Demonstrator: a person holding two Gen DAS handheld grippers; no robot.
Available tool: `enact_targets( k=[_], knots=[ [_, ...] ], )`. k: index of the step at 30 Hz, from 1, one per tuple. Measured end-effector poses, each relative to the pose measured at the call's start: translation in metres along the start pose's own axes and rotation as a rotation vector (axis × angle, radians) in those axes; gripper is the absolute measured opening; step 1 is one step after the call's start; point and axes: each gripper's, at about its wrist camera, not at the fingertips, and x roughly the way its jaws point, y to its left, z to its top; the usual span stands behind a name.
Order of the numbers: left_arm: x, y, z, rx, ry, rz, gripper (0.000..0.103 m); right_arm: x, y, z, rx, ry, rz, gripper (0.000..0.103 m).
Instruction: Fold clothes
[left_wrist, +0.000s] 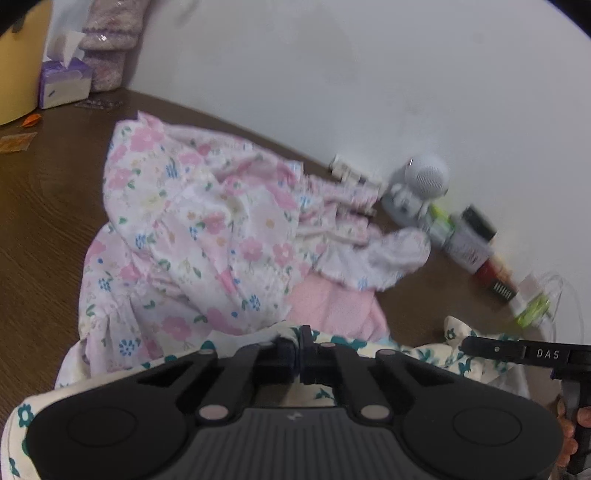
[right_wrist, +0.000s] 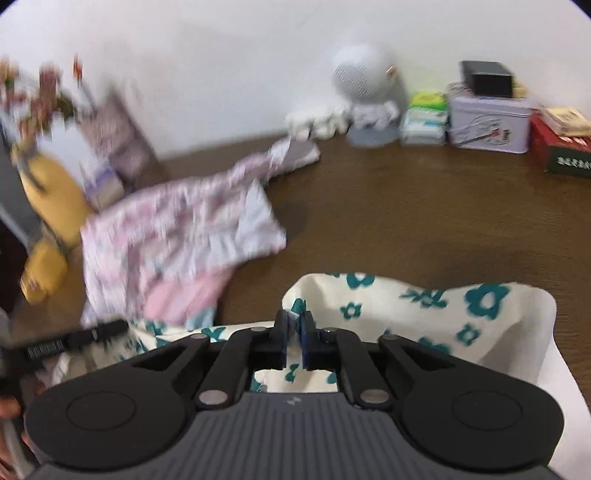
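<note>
A cream garment with teal flowers (right_wrist: 424, 310) is held up over the brown table (right_wrist: 406, 206). My right gripper (right_wrist: 295, 332) is shut on its edge. My left gripper (left_wrist: 299, 341) is shut on another part of the same cream garment (left_wrist: 458, 354), and the cloth hangs under and behind it. A crumpled pink floral garment (left_wrist: 192, 221) lies on the table ahead of the left gripper, over a plain pink cloth (left_wrist: 332, 306). It also shows blurred in the right wrist view (right_wrist: 177, 229). Each gripper shows at the edge of the other's view.
Along the white wall stand a round white speaker figure (right_wrist: 364, 96), wipes packs (right_wrist: 424, 118), a white tin (right_wrist: 487, 122) and a red box (right_wrist: 557, 151). A tissue box (left_wrist: 64, 83) and a yellow object (left_wrist: 18, 66) stand at the far left.
</note>
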Motion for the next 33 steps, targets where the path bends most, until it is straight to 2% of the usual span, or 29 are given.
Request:
enact_targets(
  k=[2,8,10,12,13,14,15,16,17,18,19,20,23,27,30,33],
  knots=[
    [-0.001,0.000,0.001,-0.006,-0.014,-0.008,0.001,-0.001,-0.007,0.001,0.022,-0.025,0.020,0.006],
    [0.014,0.002,-0.004,0.007,0.021,0.029,0.002,0.020,-0.007,-0.007,0.000,0.016,-0.005,0.006],
    [0.013,0.004,-0.003,-0.004,0.026,0.023,0.007,0.022,-0.008,-0.009,0.002,0.018,0.007,0.009],
    [0.007,0.003,-0.001,0.004,0.046,0.019,0.011,0.016,-0.009,-0.009,0.015,0.031,0.031,0.018],
    [0.004,0.002,-0.001,0.009,0.058,0.017,0.021,0.007,-0.008,-0.009,0.028,0.023,0.048,0.031],
    [-0.001,0.000,-0.001,0.016,0.070,0.006,0.036,-0.005,-0.005,-0.009,0.026,0.003,0.067,0.046],
    [-0.008,-0.002,-0.002,0.027,0.078,-0.012,0.045,-0.018,-0.002,-0.010,0.020,-0.018,0.084,0.050],
    [-0.018,-0.004,-0.004,0.045,0.079,-0.026,0.059,-0.034,0.004,-0.015,-0.005,-0.039,0.091,0.055],
    [-0.029,-0.007,-0.007,0.070,0.078,-0.038,0.065,-0.051,0.010,-0.020,-0.031,-0.061,0.098,0.064],
    [-0.040,-0.009,-0.010,0.098,0.075,-0.048,0.066,-0.067,0.015,-0.025,-0.057,-0.082,0.104,0.071],
    [-0.051,-0.011,-0.014,0.130,0.074,-0.052,0.069,-0.083,0.022,-0.030,-0.083,-0.103,0.110,0.083],
    [-0.063,-0.013,-0.020,0.159,0.074,-0.053,0.072,-0.099,0.029,-0.040,-0.113,-0.117,0.111,0.087],
    [-0.097,-0.014,-0.040,0.246,0.067,-0.052,0.075,-0.132,0.044,-0.075,-0.199,-0.134,0.092,0.091],
    [-0.142,-0.008,-0.076,0.365,0.059,-0.034,0.076,-0.159,0.055,-0.125,-0.297,-0.115,0.052,0.091],
    [-0.170,-0.003,-0.106,0.459,0.070,-0.021,0.074,-0.173,0.058,-0.161,-0.349,-0.066,0.029,0.083],
    [-0.196,-0.003,-0.137,0.587,0.093,-0.042,0.074,-0.184,0.060,-0.193,-0.392,-0.021,0.006,0.078]
  ],
)
